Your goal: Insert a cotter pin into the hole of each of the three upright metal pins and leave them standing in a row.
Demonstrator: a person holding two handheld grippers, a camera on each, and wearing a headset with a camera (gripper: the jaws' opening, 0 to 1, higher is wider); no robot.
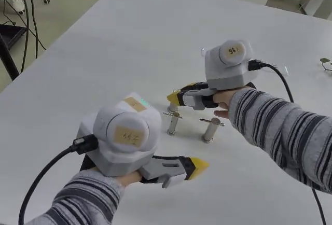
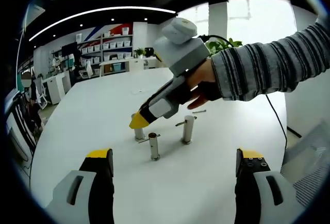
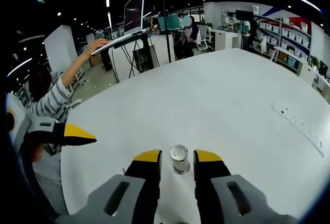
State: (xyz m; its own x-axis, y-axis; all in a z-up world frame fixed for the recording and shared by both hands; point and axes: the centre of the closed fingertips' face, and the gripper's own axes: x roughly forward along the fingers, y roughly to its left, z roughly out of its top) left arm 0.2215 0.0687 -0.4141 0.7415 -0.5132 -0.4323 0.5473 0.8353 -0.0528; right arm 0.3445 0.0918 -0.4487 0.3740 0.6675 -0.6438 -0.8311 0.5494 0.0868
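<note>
Three upright metal pins stand close together on the white table (image 1: pixel 129 43). Two of them, the near pin (image 1: pixel 173 123) and the right pin (image 1: pixel 210 130), each carry a cotter pin through the top. My right gripper (image 1: pixel 174 99) reaches in from the right, shut on the third pin (image 3: pixel 179 158), whose round top shows between its yellow tips (image 3: pixel 148 156). Whether this pin carries a cotter pin is hidden. My left gripper (image 1: pixel 189 170) hovers nearer to me, open and holding nothing, about a hand's width short of the pins (image 2: pixel 154 146).
A white power strip (image 3: pixel 301 126) lies on the table far beyond the pins. A small leafy sprig (image 1: pixel 326 61) sits by the right edge. Gripper cables trail off toward me. Desks, a monitor (image 3: pixel 133 10) and a person are beyond the table's far side.
</note>
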